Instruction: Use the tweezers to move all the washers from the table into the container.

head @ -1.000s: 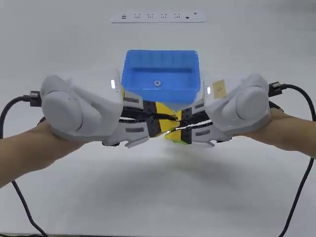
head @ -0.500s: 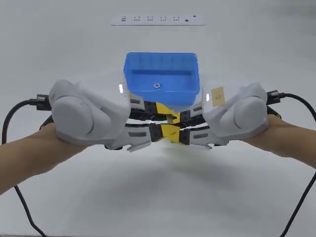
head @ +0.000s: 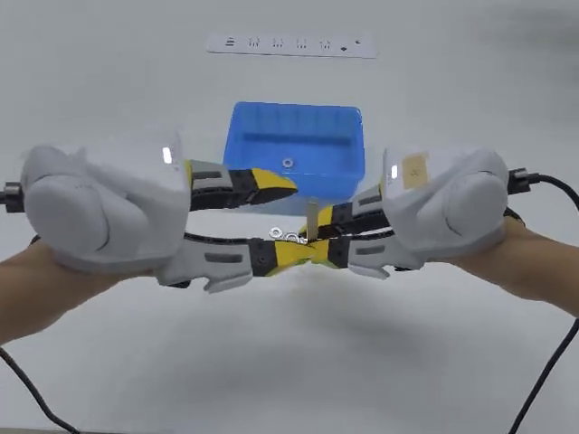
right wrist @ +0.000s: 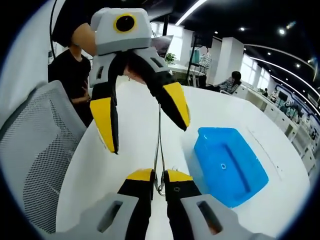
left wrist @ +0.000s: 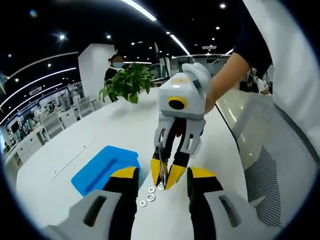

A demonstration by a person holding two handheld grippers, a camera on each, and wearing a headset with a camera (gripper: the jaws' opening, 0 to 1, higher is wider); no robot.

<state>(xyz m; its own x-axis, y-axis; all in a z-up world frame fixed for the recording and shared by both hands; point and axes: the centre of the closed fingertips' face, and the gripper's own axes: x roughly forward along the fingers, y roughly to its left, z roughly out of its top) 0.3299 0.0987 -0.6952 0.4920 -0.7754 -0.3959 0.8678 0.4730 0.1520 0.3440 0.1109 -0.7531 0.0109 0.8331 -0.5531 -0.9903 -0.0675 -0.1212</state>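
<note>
Thin metal tweezers stand up from my right gripper, which is shut on them. In the head view the right gripper holds the tweezers just in front of the blue container. My left gripper faces it with its jaws wide open around the tweezers' end, apart from them. Several small washers lie on the table under the jaws. One washer lies inside the container. In the left gripper view the left gripper is open, with washers below.
A white power strip lies at the table's far edge behind the container. Cables trail from both grippers. In the gripper views, mesh chairs, a potted plant and people stand around the white table.
My left gripper has opened and drawn back to the left, away from the tweezers. The right gripper stays shut on them. The washers on the table now show between the jaws.
</note>
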